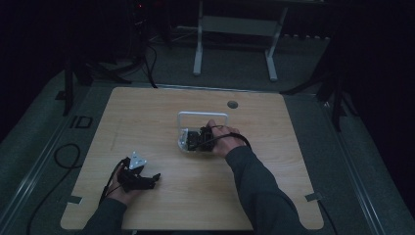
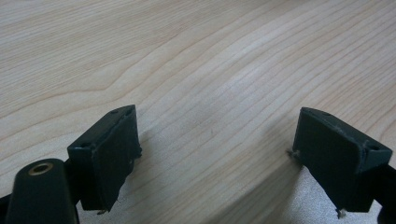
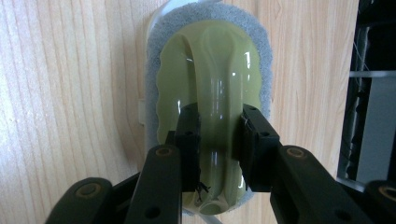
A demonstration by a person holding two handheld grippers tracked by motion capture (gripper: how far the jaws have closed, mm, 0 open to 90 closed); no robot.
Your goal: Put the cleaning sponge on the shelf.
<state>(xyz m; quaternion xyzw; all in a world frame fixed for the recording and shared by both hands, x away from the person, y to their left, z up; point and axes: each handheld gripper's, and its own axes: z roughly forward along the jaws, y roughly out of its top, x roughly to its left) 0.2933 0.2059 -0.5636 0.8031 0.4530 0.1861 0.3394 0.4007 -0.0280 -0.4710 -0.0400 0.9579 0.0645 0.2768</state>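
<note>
The right gripper (image 3: 218, 144) clamps its two black jaws on the raised, glossy olive-green handle of a scrub sponge (image 3: 210, 79), one pad pressed to each side of the ridge that runs along the handle's middle. The sponge lies directly under and ahead of that gripper: an oval grey abrasive pad with a scalloped green plastic top, sitting in a clear tray (image 1: 182, 142) whose rim peeks out around the pad. In the high view the tray rests near the centre of the wooden table (image 1: 147, 112), just in front of a white wire frame (image 1: 203, 115) and short of the round cable hole (image 1: 232, 104) at the table's far edge, with the person's right hand (image 1: 221, 139) over it. The left gripper (image 2: 215, 154), well apart from the tray toward the table's near left corner, holds its jaws wide apart with nothing between them, low over bare wood grain.
</note>
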